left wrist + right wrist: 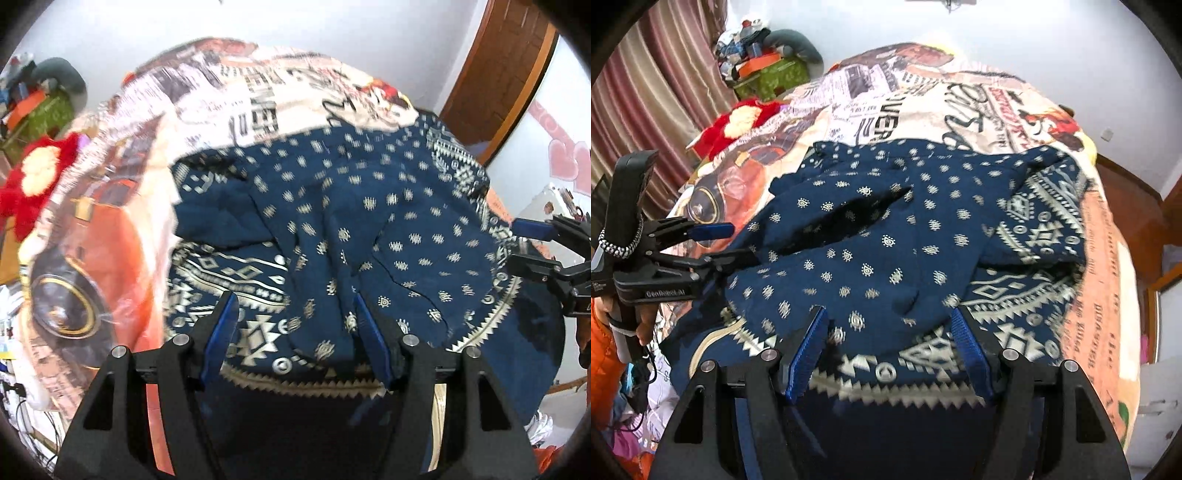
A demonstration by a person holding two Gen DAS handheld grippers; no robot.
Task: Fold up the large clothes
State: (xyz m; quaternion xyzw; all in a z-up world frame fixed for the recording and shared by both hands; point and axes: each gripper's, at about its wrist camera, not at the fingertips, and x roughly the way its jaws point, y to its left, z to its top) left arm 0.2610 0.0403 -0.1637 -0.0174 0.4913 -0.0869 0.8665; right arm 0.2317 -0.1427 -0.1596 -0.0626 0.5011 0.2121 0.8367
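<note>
A large navy garment [369, 229] with small cream motifs and wide patterned borders lies rumpled on the bed; it also shows in the right wrist view [905, 240]. My left gripper [295, 306] is open, its blue-padded fingers [227, 314] spread just above the garment's near border. It also shows at the left of the right wrist view [733, 242], at the garment's left edge. My right gripper [888, 325] is open over the garment's near hem. It also shows at the right of the left wrist view [524, 245], by the garment's right edge.
The bed [960, 99] has a printed cover in cream and orange. A red plush toy [738, 122] lies at its far left. A cluttered green box [775, 74] stands beyond it by a striped curtain [646, 110]. A wooden frame [495, 66] stands at the right.
</note>
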